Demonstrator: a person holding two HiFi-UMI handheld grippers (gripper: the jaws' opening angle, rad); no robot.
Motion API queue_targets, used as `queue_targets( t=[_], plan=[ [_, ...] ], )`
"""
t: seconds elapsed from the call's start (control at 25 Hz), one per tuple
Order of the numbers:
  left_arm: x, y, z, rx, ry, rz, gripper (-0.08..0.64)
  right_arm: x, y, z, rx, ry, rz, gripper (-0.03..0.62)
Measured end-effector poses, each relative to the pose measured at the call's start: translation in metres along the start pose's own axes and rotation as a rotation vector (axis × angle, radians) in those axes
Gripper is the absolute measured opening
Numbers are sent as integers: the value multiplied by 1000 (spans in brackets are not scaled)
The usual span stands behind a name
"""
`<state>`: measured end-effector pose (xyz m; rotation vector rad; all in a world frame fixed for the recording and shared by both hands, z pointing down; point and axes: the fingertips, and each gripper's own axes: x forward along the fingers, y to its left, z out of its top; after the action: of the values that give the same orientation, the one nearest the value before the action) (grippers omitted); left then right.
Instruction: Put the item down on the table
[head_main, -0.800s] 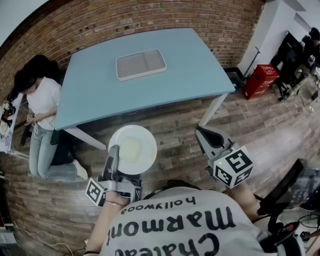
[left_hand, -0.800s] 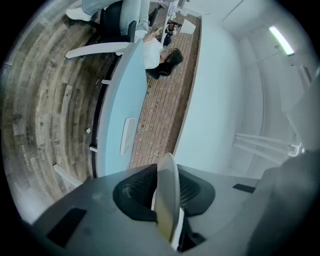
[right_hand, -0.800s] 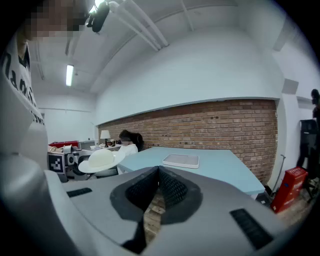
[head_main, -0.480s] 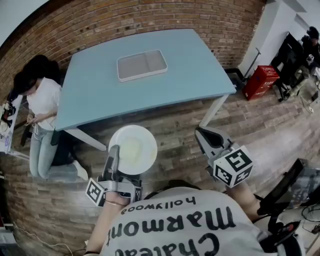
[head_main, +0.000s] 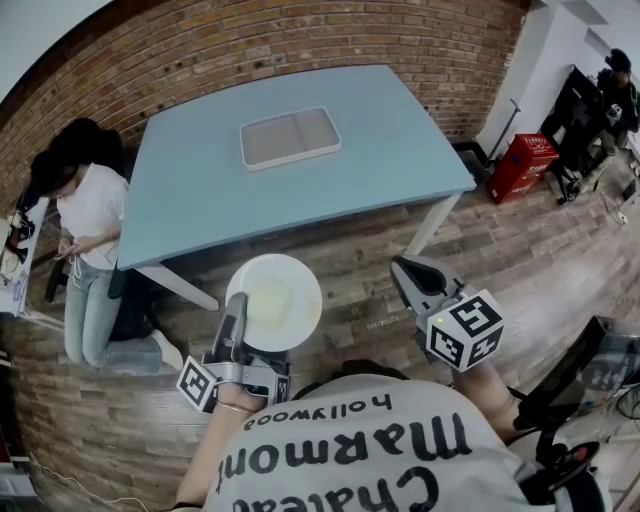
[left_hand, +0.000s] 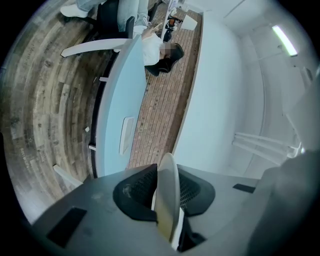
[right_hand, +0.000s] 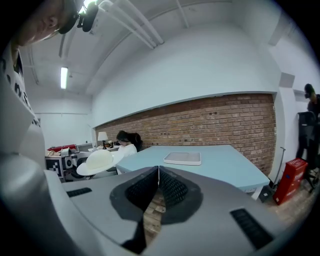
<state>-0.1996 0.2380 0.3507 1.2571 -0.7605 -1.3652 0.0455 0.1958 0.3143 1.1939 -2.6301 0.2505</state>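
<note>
A round white plate (head_main: 275, 300) is held over the wooden floor, short of the blue table (head_main: 200, 180). My left gripper (head_main: 234, 316) is shut on its near rim. In the left gripper view the plate (left_hand: 167, 195) stands edge-on between the two pads of the left gripper (left_hand: 168, 212), with the table (left_hand: 112, 115) beyond. My right gripper (head_main: 408, 272) hangs to the right of the plate, shut, with nothing in it. In the right gripper view the jaws of the right gripper (right_hand: 158, 172) meet at their tips, and the plate (right_hand: 97, 162) shows at the left.
A white two-part tray (head_main: 290, 138) lies on the far half of the table. A person in a white top (head_main: 90, 215) stands at the table's left end. A red box (head_main: 520, 160) sits on the floor at the right, by the brick wall (head_main: 300, 40).
The plate and my left gripper have shifted slightly right. The table and tray sit a little lower in the head view. The right gripper has kept still.
</note>
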Motion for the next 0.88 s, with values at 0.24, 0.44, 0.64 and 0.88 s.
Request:
queue_targets(
  t=[0.24,0.44,0.64,0.88],
  plan=[
    [-6,5,7,1,54,12,53,6,10,-14,83,12,-25,12],
    [-10,14,10,-14,58,42,53,12,20,-20,73,31,-22,12],
    [-5,20,14,-15,58,44,54,21,15,-27,77,52,-21,12],
    [23,30,25,-22,38,48,54,53,-4,-27,82,72,-5,12]
  ],
)
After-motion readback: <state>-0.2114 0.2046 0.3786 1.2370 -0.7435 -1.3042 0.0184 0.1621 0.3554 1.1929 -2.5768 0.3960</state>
